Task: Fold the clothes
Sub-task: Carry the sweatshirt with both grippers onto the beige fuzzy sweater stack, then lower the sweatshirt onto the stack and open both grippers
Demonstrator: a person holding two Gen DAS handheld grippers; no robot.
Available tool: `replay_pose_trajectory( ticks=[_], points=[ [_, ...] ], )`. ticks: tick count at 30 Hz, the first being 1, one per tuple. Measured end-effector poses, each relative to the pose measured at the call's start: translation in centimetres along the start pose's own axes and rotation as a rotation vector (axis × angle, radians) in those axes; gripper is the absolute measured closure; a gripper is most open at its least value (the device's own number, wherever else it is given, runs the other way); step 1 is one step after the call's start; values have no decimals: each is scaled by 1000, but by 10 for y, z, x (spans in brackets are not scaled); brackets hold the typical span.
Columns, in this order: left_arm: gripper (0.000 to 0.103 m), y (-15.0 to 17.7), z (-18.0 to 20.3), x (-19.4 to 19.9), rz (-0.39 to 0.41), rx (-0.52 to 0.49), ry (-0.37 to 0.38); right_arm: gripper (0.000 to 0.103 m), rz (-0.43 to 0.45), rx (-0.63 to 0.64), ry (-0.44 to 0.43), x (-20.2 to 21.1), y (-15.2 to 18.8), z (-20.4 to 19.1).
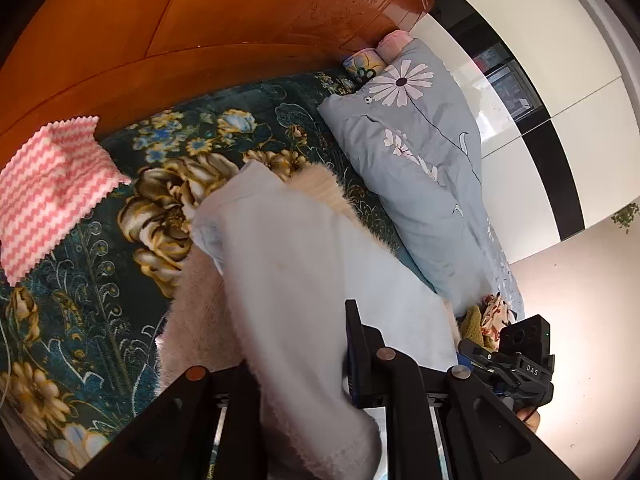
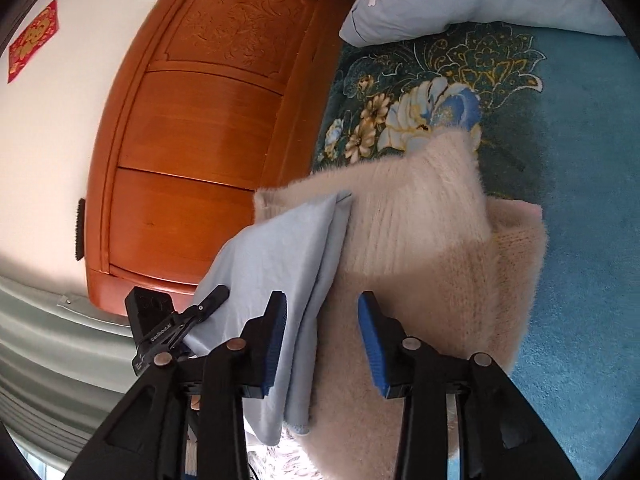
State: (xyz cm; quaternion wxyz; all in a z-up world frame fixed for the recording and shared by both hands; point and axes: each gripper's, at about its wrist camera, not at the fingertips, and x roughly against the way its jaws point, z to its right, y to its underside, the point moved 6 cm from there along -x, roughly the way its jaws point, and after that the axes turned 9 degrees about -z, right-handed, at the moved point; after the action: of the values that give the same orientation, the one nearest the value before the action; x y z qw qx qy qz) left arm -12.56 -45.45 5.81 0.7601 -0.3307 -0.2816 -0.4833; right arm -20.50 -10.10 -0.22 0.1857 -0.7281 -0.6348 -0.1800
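Note:
A fluffy cream sweater (image 2: 432, 240) lies on the floral bedspread (image 2: 440, 76); it also shows in the left wrist view (image 1: 196, 320). A pale blue cloth (image 1: 304, 264) drapes over it and runs between the left gripper's (image 1: 304, 368) fingers, which are closed on it. In the right wrist view the blue cloth (image 2: 296, 256) hangs past the left blue pad (image 2: 276, 336). The right gripper (image 2: 324, 340) is open over the sweater, its jaws wide apart.
A pink-and-white zigzag towel (image 1: 52, 188) lies at the left by the wooden headboard (image 1: 224, 24). A grey-blue flowered quilt (image 1: 420, 160) lies along the right side of the bed. The other gripper (image 1: 516, 356) sits at lower right.

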Motion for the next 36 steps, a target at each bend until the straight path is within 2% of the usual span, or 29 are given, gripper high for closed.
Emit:
replay_pose_trajectory(
  ticks=[5, 8, 9, 11, 12, 15, 19, 22, 25, 27, 29, 33, 36],
  points=[
    [87, 0, 0, 0, -1, 12, -3, 63, -5, -59, -64, -15, -6, -7],
    [87, 1, 5, 3, -7, 8, -18, 63, 4, -57, -51, -22, -6, -12],
    [87, 2, 7, 5, -8, 5, -23, 66, 9, -40, -45, -22, -5, -16],
    [87, 3, 12, 8, -9, -2, -31, 95, 16, -11, -29, -22, -3, -22],
    [87, 3, 15, 10, -10, -6, -33, 96, 16, -2, -15, -21, -2, -24],
    [87, 1, 32, 14, -18, -39, -25, 97, 37, 50, -26, -9, 2, -39],
    [86, -4, 66, 14, -47, -130, 0, 97, 122, 148, -57, 33, 14, -67],
    [82, -5, 75, -2, -99, -176, -42, 97, 167, 163, -68, 56, 24, -64],
    [81, -5, 57, -30, -146, -110, -86, 97, 152, 116, -29, 50, 28, -33],
    [77, -6, 44, -41, -166, -46, -76, 97, 134, 47, -35, 43, 29, -8],
    [72, -11, 37, -37, -139, -1, -41, 97, 134, 8, -56, 42, 29, 9],
    [63, -25, 21, 0, 4, 81, -27, 97, 126, -5, -49, 42, 28, 22],
    [58, -29, 8, 24, 78, 162, -4, 96, 115, -4, -58, 42, 29, 25]
  ],
)
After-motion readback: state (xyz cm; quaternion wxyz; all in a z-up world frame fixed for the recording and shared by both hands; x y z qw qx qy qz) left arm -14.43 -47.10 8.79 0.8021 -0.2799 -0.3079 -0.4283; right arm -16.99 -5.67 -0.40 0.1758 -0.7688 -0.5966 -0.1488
